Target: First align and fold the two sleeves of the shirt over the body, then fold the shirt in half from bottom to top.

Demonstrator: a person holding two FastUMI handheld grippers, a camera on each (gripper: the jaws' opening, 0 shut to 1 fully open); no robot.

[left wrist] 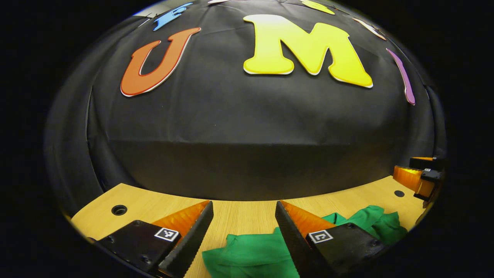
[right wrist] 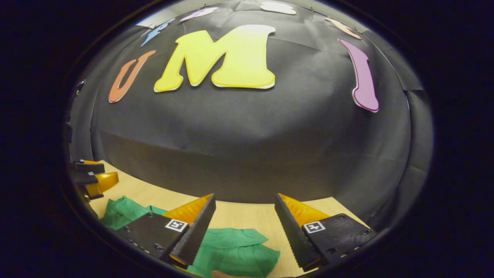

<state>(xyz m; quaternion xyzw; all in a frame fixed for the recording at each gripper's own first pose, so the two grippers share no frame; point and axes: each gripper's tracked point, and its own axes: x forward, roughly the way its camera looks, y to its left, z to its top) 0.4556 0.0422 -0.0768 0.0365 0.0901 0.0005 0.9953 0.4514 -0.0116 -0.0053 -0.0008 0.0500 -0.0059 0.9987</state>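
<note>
Pale wood surface (left wrist: 239, 216) up against the booth wall. Green shirt (left wrist: 251, 255) lying rumpled on the surface, toward its near edge: looks thin, floppy, light, probably slides easy. Best pinched at a sleeve cuff. Left hand-held gripper (left wrist: 244, 231) and right hand-held gripper (right wrist: 244, 227) hovering above the shirt, both wide open, gripping nothing.

in the left gripper view the left tool (left wrist: 244, 235) has two wedge-shaped fingers with saw-toothed inner edges. each finger sits in a black block with small screws and a square black-and-white marker. the right tool (right wrist: 244, 231), in the right gripper view, is built the same.
</note>
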